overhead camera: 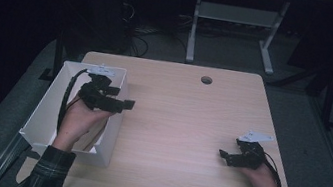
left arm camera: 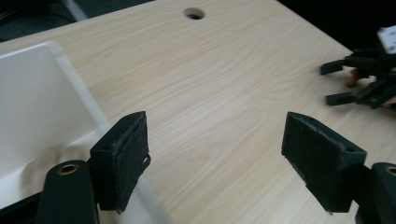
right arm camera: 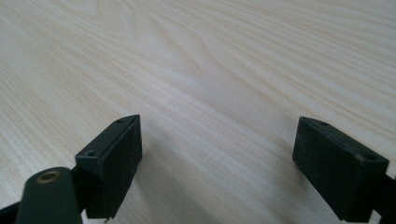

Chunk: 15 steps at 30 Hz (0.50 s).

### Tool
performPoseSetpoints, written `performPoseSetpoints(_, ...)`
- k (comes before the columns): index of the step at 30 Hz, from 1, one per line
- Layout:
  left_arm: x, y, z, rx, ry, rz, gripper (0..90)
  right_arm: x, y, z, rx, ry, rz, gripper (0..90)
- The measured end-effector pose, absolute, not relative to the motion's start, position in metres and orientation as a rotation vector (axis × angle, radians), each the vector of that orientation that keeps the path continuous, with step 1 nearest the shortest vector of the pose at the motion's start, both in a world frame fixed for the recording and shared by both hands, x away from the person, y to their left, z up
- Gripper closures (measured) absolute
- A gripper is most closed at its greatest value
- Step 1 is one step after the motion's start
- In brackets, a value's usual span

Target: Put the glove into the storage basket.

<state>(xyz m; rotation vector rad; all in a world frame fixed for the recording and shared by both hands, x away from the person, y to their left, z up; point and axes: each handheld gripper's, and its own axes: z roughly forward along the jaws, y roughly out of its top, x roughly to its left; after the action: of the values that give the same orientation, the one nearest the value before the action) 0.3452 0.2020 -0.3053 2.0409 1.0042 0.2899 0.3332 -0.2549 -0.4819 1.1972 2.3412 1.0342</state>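
Observation:
My left gripper (overhead camera: 122,97) hangs above the right wall of a white open box (overhead camera: 46,105) at the table's left side, pointing right over the wood. In the left gripper view its jaws (left arm camera: 215,140) stand wide apart with nothing between them, and the box wall (left arm camera: 37,102) lies at the left. My right gripper (overhead camera: 229,149) rests low near the table's right front, pointing left. Its jaws (right arm camera: 217,140) are also wide apart over bare wood. The left gripper view shows the right gripper (left arm camera: 336,84) far off at the right edge.
The light wooden table (overhead camera: 184,127) has a round cable hole (overhead camera: 206,80) near its far edge, also seen as the hole (left arm camera: 194,13). A metal-legged bench frame (overhead camera: 237,18) stands on the dark floor beyond. Cables trail from both grippers.

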Motion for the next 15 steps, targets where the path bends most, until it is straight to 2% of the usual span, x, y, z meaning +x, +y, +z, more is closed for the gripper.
performPoseSetpoints(15, 0.338, 0.124, -0.33, 2.128, 0.847, 0.206, 22.4, 0.333, -0.255, -0.482, 1.196, 2.341, 1.034, 15.3)
